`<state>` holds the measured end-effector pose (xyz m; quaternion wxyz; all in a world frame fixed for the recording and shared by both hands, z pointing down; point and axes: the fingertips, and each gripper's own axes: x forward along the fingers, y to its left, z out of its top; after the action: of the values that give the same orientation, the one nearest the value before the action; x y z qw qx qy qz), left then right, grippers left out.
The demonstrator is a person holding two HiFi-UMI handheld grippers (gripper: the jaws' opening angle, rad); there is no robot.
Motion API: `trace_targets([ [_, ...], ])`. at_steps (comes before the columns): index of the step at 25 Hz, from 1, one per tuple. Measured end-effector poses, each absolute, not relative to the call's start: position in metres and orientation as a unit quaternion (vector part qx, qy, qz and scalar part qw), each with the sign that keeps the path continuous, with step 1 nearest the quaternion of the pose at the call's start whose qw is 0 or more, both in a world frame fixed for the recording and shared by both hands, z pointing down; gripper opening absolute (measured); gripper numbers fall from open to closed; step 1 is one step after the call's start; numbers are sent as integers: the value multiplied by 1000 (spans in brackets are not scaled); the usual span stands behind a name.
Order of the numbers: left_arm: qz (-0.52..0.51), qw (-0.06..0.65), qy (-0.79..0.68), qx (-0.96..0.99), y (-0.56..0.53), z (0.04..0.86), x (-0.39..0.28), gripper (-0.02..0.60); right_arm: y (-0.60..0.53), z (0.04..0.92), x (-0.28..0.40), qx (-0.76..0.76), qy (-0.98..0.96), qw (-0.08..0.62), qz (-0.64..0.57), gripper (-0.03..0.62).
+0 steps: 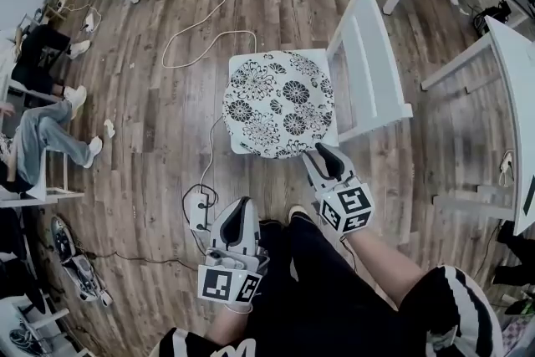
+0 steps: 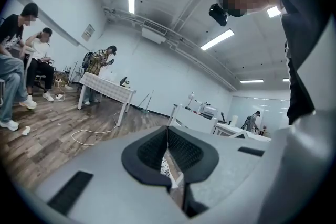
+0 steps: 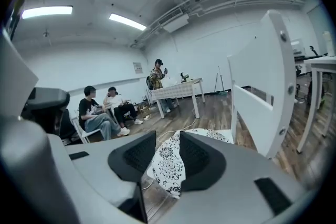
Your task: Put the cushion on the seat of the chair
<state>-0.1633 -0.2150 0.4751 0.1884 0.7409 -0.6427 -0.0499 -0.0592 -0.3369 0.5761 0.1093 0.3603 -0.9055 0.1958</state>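
Closest to the person's legs, the left gripper (image 1: 239,211) has its jaws pressed together with nothing between them. Through the slit below its tips, its own view shows only a sliver of patterned fabric far ahead. The right gripper (image 1: 324,153) sits further forward, its jaws a narrow gap apart. Its own view frames the near rim of the cushion (image 1: 278,103) in that gap, with bare floor showing underneath, so the fabric does not look pinched and the grip reads as let go. From the right jaws the cushion begins at the tips and spreads straight ahead and slightly left. From the left jaws it lies ahead and to the right, well apart. The right hand is therefore clearly the nearer one for any nudge. The cushion is round, so it has no long axis to line up. It lies flat over the chair seat (image 1: 242,61), with white corners of the seat showing beyond its far edge and its near rim a little past the seat's front. The task looks essentially done, with at most a small push away from the right jaws left to centre it. Beyond and to the right of those jaws stands the chair's backrest (image 1: 372,63). Farther off, a cable (image 1: 209,42) loops across the wooden floor.
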Motion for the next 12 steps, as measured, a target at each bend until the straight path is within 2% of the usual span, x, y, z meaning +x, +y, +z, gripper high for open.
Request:
trace_targets([
  [3,-57,174,-634,751,-224,459,-155,8,-334,538,-54,355,-912,85,186,142],
  [5,-62,165,-627,759,-229,446,-148,8,-331,512,-51,350,-918,73,172,110],
  [12,-70,134,-612,776,-231,411,-131,8,-318,449,-42,345,-927,33,142,97],
])
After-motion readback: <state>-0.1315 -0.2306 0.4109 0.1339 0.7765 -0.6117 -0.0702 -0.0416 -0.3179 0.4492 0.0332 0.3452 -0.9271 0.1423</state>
